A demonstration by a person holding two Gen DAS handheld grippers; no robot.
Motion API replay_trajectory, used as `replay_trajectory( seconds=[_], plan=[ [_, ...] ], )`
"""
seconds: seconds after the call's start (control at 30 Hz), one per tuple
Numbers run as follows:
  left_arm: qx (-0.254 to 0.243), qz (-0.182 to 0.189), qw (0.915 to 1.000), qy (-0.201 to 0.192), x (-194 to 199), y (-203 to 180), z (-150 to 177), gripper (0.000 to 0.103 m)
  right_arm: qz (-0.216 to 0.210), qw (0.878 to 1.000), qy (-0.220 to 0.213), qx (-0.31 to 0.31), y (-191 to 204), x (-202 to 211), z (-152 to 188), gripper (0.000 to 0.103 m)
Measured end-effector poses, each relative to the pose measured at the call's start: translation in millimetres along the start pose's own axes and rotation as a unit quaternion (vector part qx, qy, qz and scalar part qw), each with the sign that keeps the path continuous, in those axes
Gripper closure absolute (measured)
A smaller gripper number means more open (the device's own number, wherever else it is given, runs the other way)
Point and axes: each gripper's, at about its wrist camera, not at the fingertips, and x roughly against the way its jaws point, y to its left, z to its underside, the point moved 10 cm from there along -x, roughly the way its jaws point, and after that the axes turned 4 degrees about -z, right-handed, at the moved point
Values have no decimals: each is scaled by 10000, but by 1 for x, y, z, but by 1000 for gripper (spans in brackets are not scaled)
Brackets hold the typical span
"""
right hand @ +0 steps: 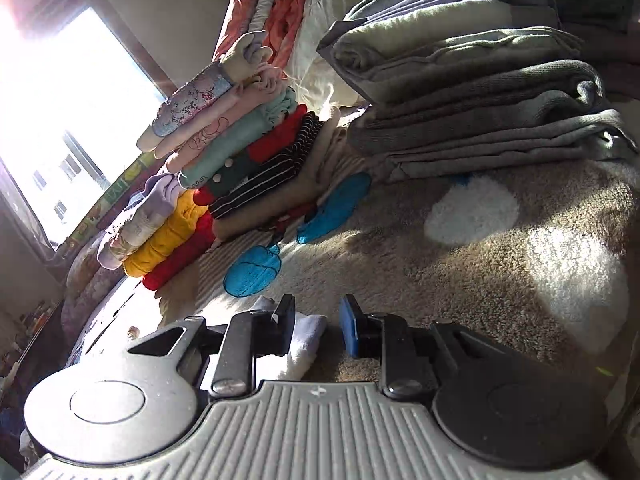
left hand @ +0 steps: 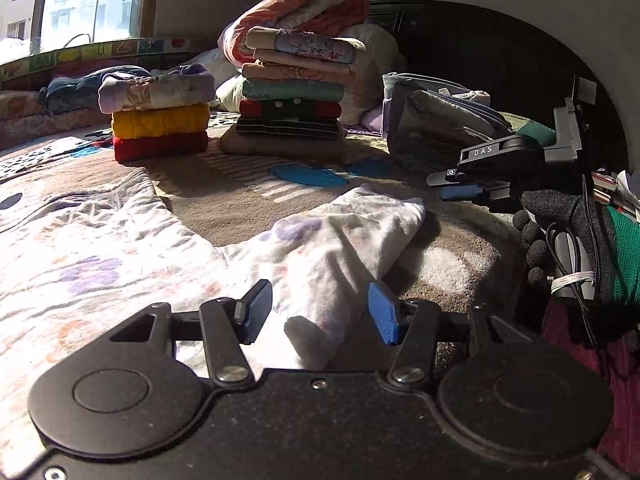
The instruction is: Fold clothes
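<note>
A white garment (left hand: 132, 248) with purple and orange prints lies spread on the brown fleece blanket (left hand: 224, 208). One long part of it runs toward the right and ends in a folded tip (left hand: 400, 208). My left gripper (left hand: 322, 310) is open and hovers low over the near end of that part, with cloth showing between its fingers. My right gripper (left hand: 442, 186), held by a gloved hand (left hand: 560, 236), sits just beyond the tip. In the right wrist view the right gripper (right hand: 318, 322) is open, and the white cloth (right hand: 308, 340) lies under its left finger.
Three stacks of folded clothes stand at the back: a red, yellow and lilac one (left hand: 160, 120), a tall mixed one (left hand: 292, 92), and grey ones (right hand: 480, 92) on the right. A rolled quilt (left hand: 304, 4) lies behind them. A window (left hand: 80, 0) is at far left.
</note>
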Motion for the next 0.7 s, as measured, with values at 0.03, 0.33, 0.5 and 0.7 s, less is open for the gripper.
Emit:
replay_trajectory(
  seconds=[0.03, 0.33, 0.5, 0.7],
  plan=[
    [-44, 82, 9999, 47, -2, -5, 1, 50, -157, 9996, 52, 211, 15, 0, 1, 75],
    [-1390, 212, 9889, 490, -19, -52, 39, 25, -1717, 9520, 1218, 2222, 150, -21, 62, 75],
    [-1178, 372, 9908, 544, -14, -41, 38, 24, -1160, 9150, 2053, 3273, 124, -32, 121, 77],
    [-1087, 437, 9917, 528, -7, -34, 37, 22, -815, 9436, 1778, 2670, 97, 0, 97, 76]
  ],
)
